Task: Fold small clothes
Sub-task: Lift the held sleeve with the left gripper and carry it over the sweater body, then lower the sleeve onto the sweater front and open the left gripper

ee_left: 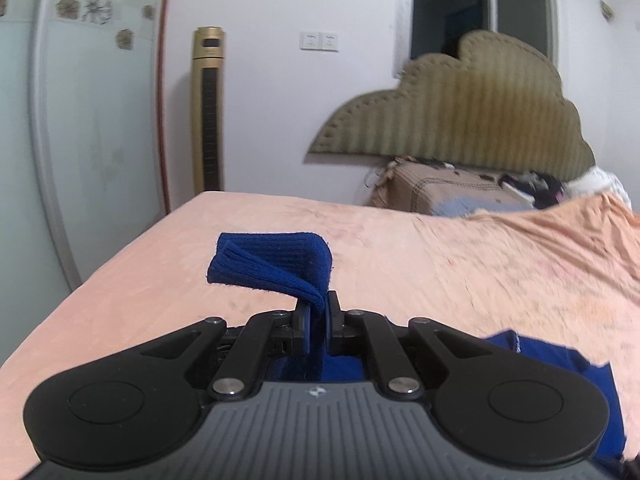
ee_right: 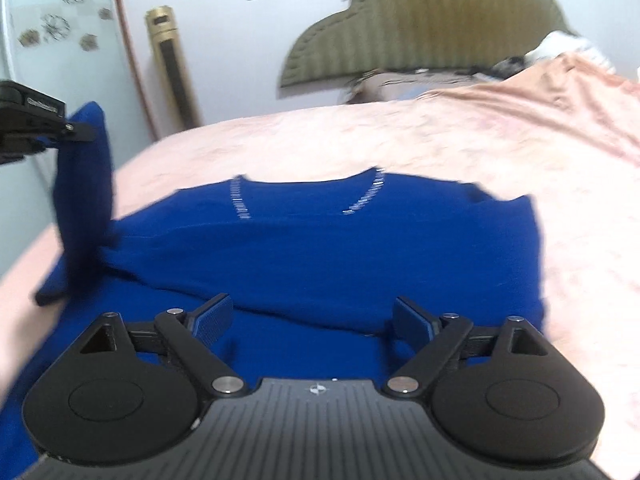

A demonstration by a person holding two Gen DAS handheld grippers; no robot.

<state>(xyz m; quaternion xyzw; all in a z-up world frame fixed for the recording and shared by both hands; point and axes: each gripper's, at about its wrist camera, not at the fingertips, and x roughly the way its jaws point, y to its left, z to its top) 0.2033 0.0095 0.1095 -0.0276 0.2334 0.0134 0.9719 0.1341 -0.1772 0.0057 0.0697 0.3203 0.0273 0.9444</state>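
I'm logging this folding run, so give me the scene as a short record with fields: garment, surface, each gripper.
garment: blue sweater, body spread flat, V-neck facing away
sleeve: sleeve lifted off the bed, cuff end folded over
surface: peach bedsheet
left gripper: left gripper shut on the sleeve, held above the bed
right gripper: right gripper open, over the sweater's lower part, holding nothing
background: headboard, gold tower fan

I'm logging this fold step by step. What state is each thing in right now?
left gripper: shut on the sleeve.
sleeve: lifted off the bed, cuff drooping.
right gripper: open, over the sweater, holding nothing.
blue sweater: spread on the bed, neckline away from the camera, not yet folded.
pink bedsheet: spread out, wrinkled toward the headboard.
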